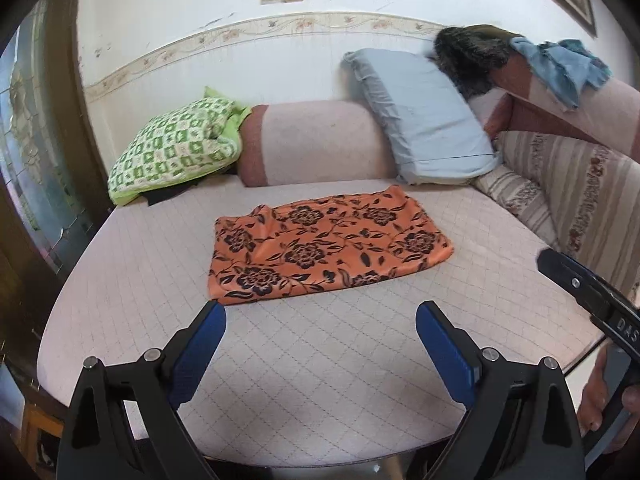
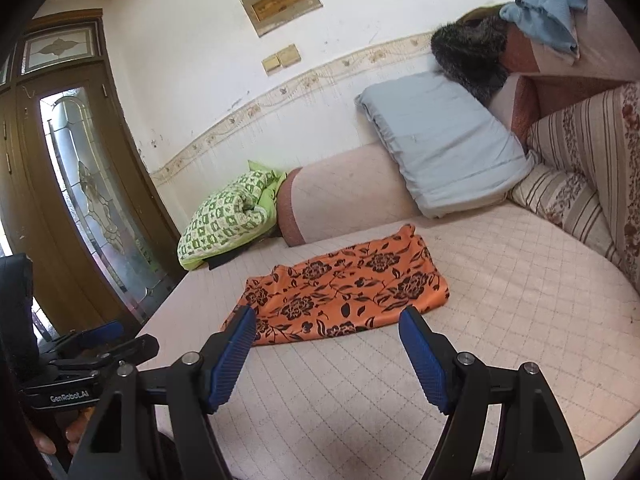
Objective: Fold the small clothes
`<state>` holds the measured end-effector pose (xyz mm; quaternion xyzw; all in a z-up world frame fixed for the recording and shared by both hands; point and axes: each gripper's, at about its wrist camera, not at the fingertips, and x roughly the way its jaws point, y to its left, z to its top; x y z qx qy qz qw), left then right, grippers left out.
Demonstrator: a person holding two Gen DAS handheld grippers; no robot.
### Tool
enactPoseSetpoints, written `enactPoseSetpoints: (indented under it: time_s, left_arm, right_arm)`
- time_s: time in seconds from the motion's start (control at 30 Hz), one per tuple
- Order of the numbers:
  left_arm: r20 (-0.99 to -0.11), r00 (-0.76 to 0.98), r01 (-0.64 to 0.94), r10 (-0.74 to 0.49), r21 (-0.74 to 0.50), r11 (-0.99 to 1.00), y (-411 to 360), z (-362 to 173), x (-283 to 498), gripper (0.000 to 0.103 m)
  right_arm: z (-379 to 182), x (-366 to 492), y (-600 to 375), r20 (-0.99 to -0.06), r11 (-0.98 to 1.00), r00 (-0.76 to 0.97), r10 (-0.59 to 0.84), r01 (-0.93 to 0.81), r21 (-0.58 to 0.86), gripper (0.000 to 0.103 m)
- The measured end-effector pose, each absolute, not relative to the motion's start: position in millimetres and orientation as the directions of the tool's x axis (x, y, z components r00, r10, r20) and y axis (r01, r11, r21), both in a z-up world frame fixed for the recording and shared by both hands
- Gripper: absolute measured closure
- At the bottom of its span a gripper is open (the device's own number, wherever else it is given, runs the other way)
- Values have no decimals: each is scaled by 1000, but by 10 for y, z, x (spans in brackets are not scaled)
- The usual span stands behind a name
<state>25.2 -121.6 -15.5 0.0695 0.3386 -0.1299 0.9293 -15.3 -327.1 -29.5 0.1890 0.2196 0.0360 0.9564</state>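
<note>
Lying folded into a flat rectangle mid-bed [image 1: 120,280], the orange floral cloth [image 1: 328,248] looks about done. Left claw [image 1: 320,344] and right claw [image 2: 328,352] hover short of it, jaws apart, empty.

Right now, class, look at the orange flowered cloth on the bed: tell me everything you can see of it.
The orange cloth is a thin, soft-looking fabric printed with black flowers and leaves. It lies flat on the quilted pale mattress cover as a rough rectangle, apparently folded, with slight wrinkles toward its left end and a frayed right edge. It rests only on the mattress cover, well short of the pillows behind. Neither claw touches it; both hang open in front of its near edge.
</note>
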Motion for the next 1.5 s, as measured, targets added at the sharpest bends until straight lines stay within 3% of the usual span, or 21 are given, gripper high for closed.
enactPoseSetpoints:
  time_s: [0.43, 0.7, 1.03, 1.5]
  left_arm:
    - [-668, 739, 164, -88, 51, 985, -902, -344, 513, 7]
    - [-693, 718, 159, -61, 77, 984, -868, -454, 553, 7]
    - [-674, 735, 151, -67, 66, 986, -862, -366, 639, 7]
    - [-685, 725, 161, -73, 65, 985, -897, -497, 624, 7]
  right_arm:
    - [-572, 28, -3244, -466, 928, 873, 143, 47, 371, 26]
    - [-898, 141, -3105, -553, 933, 819, 154, 63, 354, 26]
    - [-550, 153, -3121, -490, 945, 864, 116, 55, 322, 26]
    - [-554, 108, -3127, -488, 947, 868, 92, 76, 312, 26]
